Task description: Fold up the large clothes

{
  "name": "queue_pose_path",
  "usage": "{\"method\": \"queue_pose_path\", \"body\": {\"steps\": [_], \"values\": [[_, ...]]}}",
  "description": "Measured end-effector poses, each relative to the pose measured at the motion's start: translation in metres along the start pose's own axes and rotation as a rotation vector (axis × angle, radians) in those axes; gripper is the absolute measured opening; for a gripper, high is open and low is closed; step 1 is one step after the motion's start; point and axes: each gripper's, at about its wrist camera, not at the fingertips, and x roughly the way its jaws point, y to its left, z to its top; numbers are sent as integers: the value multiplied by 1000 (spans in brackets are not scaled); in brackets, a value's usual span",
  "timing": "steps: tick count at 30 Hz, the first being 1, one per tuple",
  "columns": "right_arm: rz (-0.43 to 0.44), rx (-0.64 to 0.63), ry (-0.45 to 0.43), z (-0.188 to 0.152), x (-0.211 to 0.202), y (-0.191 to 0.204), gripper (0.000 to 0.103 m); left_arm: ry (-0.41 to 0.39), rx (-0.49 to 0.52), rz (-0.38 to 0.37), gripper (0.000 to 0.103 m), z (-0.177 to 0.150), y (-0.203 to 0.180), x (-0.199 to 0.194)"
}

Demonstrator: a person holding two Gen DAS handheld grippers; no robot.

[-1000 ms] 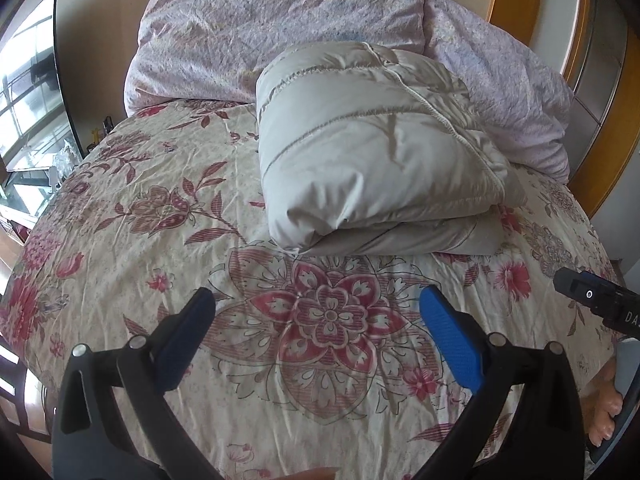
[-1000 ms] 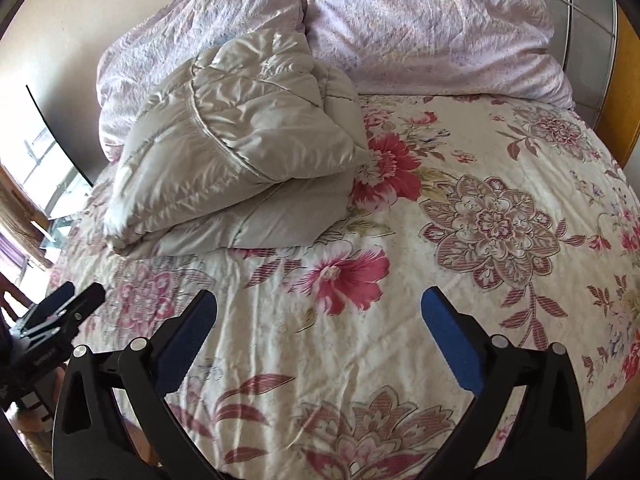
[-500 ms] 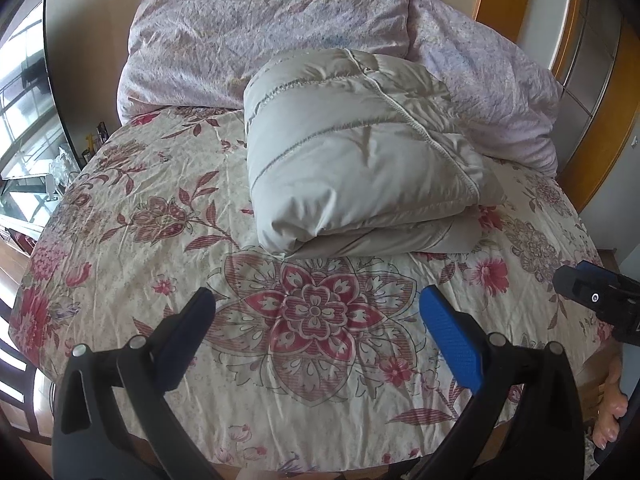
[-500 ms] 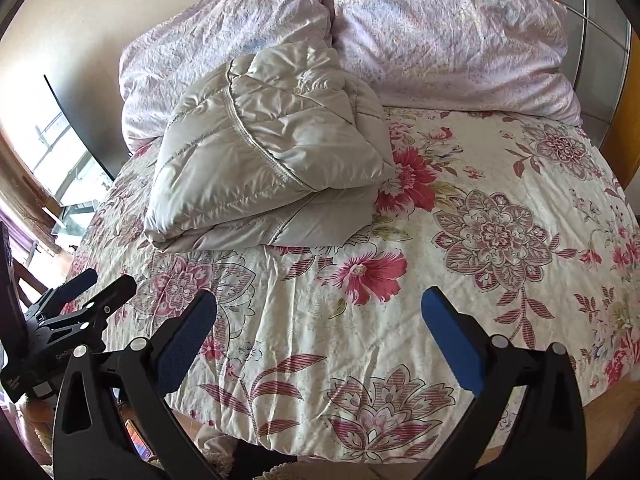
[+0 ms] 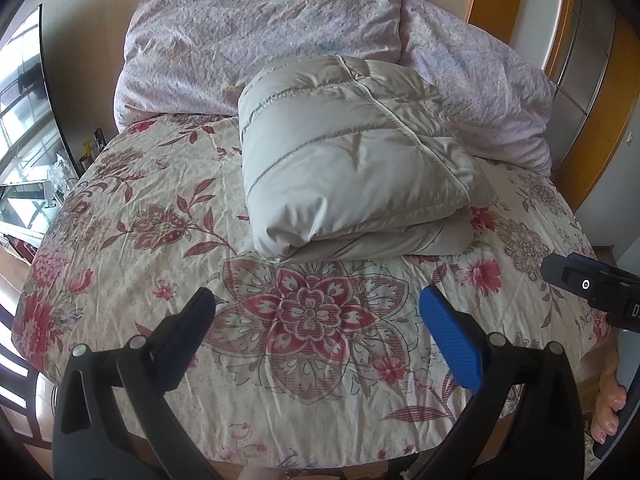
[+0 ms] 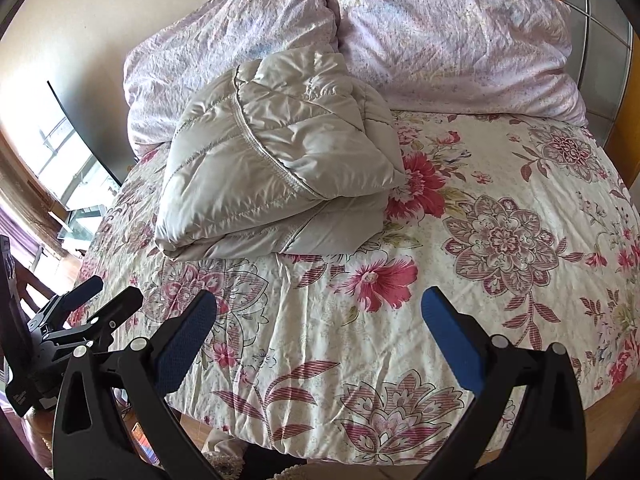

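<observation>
A beige quilted puffer jacket [image 5: 352, 176] lies folded into a thick bundle on the floral bedspread [image 5: 160, 248], close to the pillows. It also shows in the right wrist view [image 6: 280, 168]. My left gripper [image 5: 316, 320] is open and empty, held back over the foot of the bed, well short of the jacket. My right gripper [image 6: 320, 320] is open and empty too, also near the foot of the bed. The left gripper's body shows at the left edge of the right wrist view [image 6: 76, 320]; the right gripper's body shows at the right edge of the left wrist view [image 5: 592, 284].
Two pale pink pillows [image 5: 260, 40] [image 6: 452, 36] lie against the wall behind the jacket. A dark screen [image 6: 84, 132] and a window stand left of the bed. A wooden frame [image 5: 600, 120] is at the right. My bare foot [image 5: 608, 412] shows on the floor.
Both grippers have drawn back from the jacket toward the foot of the bed, so more of the bed edge and floor shows. The jacket has not moved. Both stay open.
</observation>
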Motion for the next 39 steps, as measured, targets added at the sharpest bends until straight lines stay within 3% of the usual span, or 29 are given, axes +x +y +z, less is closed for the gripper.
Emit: {"method": "queue_pose_path", "body": {"steps": [39], "values": [[6,13,3,2,5,-3,102,1,20,-19,101,0,-7,2]]}}
